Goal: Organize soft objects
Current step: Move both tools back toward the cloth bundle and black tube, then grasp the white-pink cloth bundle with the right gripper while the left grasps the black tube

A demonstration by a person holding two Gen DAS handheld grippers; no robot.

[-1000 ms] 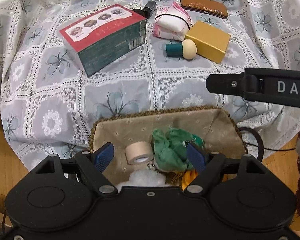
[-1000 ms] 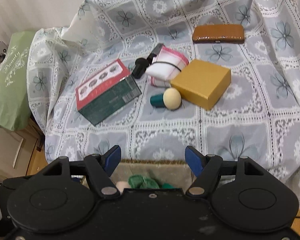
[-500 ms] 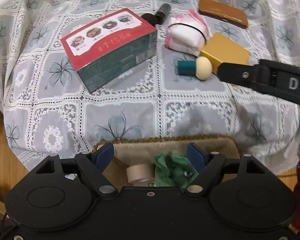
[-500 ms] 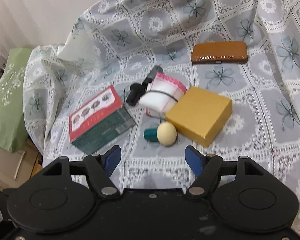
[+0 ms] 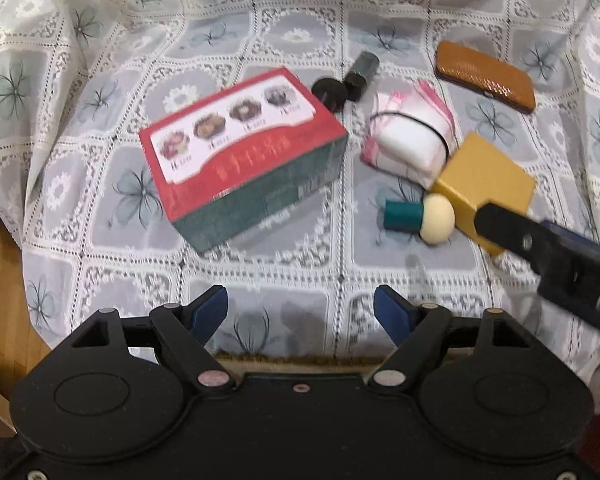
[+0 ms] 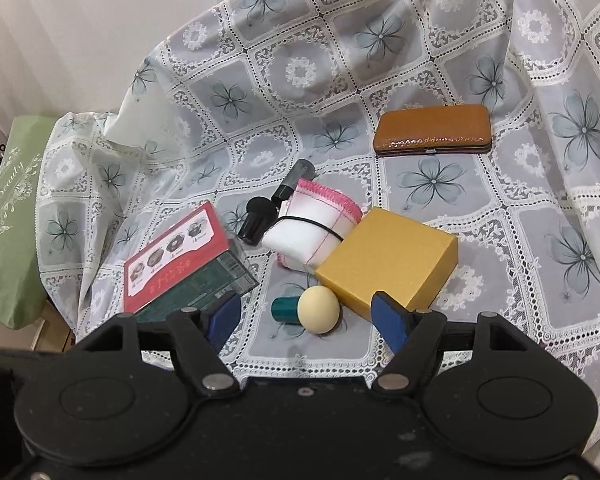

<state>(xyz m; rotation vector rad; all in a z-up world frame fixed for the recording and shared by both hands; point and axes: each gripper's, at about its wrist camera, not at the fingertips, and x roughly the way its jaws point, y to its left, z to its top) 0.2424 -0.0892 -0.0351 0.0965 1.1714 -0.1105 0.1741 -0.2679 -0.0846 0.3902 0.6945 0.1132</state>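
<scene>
A folded white cloth with pink edging and a black band lies mid-table beside a gold box. A cream sponge puff with a teal handle lies in front of them. My left gripper is open and empty above the near cloth edge, with the basket rim just below it. My right gripper is open and empty, hovering right in front of the puff; one of its fingers shows in the left wrist view.
A red and green box lies at the left. A black brush and a brown case lie farther back. A green cushion sits off the table's left. The lace tablecloth drapes over the edges.
Both grippers have moved forward over the table, away from the basket, whose contents have dropped out of view. The right gripper has closed in on the puff.
</scene>
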